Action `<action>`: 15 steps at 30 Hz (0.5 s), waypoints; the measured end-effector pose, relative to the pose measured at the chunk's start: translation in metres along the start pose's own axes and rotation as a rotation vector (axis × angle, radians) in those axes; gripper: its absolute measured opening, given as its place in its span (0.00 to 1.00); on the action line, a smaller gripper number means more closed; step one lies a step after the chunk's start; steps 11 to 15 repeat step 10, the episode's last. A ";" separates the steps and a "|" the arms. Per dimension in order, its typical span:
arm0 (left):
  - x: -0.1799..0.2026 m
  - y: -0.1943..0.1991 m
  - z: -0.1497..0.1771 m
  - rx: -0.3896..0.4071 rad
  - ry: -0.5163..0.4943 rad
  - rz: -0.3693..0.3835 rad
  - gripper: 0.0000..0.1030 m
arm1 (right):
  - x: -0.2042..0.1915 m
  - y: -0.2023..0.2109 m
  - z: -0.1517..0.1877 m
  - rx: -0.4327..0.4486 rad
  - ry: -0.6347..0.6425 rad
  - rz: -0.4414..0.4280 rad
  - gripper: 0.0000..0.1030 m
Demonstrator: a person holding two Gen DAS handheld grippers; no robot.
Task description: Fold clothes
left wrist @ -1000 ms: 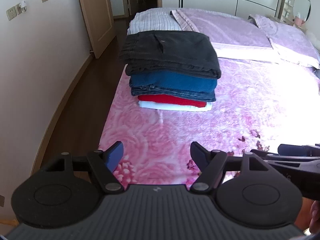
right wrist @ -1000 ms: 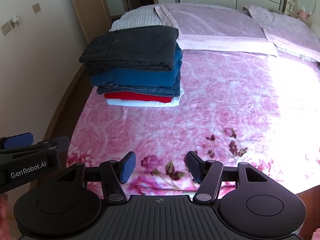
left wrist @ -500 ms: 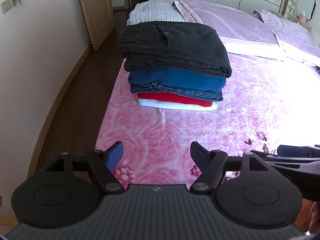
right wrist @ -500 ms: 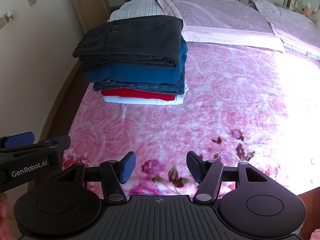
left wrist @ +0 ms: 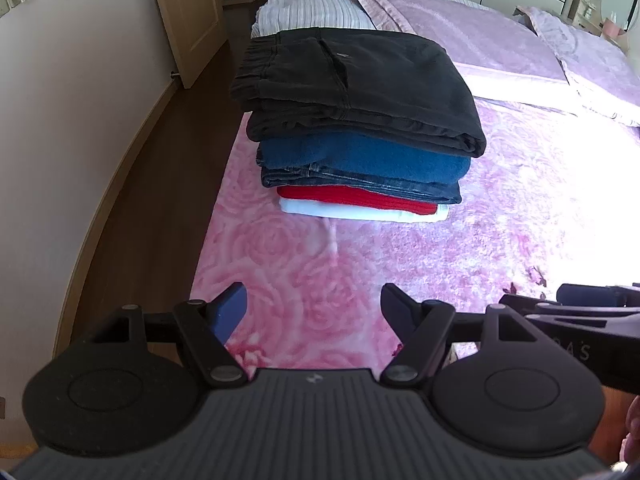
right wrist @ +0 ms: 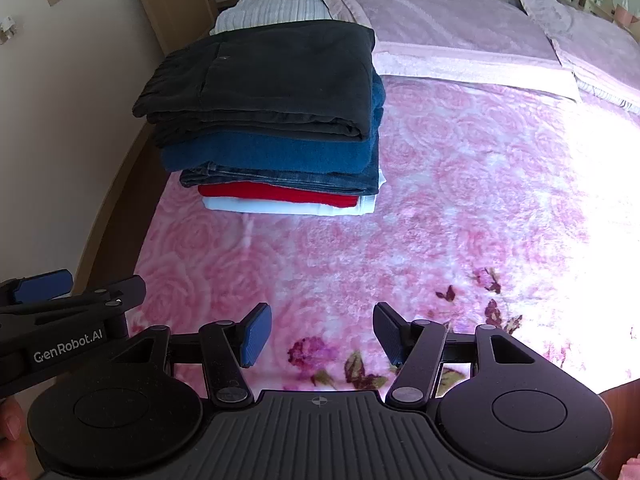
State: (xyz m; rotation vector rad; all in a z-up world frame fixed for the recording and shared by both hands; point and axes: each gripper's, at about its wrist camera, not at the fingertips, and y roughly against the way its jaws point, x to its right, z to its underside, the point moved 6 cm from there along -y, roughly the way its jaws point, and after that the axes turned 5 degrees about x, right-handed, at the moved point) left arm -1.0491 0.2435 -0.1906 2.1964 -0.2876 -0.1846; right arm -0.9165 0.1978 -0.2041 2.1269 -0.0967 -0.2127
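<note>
A stack of folded clothes (left wrist: 360, 128) (right wrist: 272, 120) rests on the pink rose-patterned bedspread (left wrist: 400, 264) (right wrist: 440, 200): black trousers on top, then a blue garment, jeans, a red piece and a white piece. My left gripper (left wrist: 313, 308) hovers over the bed's near end, short of the stack, open with nothing between its fingers. My right gripper (right wrist: 320, 330) is beside it to the right, also open and empty. Each gripper's side shows at the edge of the other's view.
The bed's left edge (left wrist: 216, 216) drops to a dark wooden floor (left wrist: 152, 184) along a pale wall. A door (left wrist: 188, 12) stands at the far left. Lilac pillows and a folded blanket (right wrist: 440, 28) lie at the head. Sunlight washes out the right side (right wrist: 592, 208).
Both grippers have moved forward and down toward the stack, which now looks larger and nearer. Both stayed open and empty.
</note>
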 end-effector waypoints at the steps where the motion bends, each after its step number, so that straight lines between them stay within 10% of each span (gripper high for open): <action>1: -0.001 -0.002 -0.001 -0.002 -0.002 0.002 0.69 | -0.001 -0.002 -0.002 -0.003 -0.002 0.001 0.58; 15: -0.013 -0.016 -0.018 -0.001 -0.022 0.006 0.69 | -0.012 -0.017 -0.016 -0.019 -0.013 0.009 0.58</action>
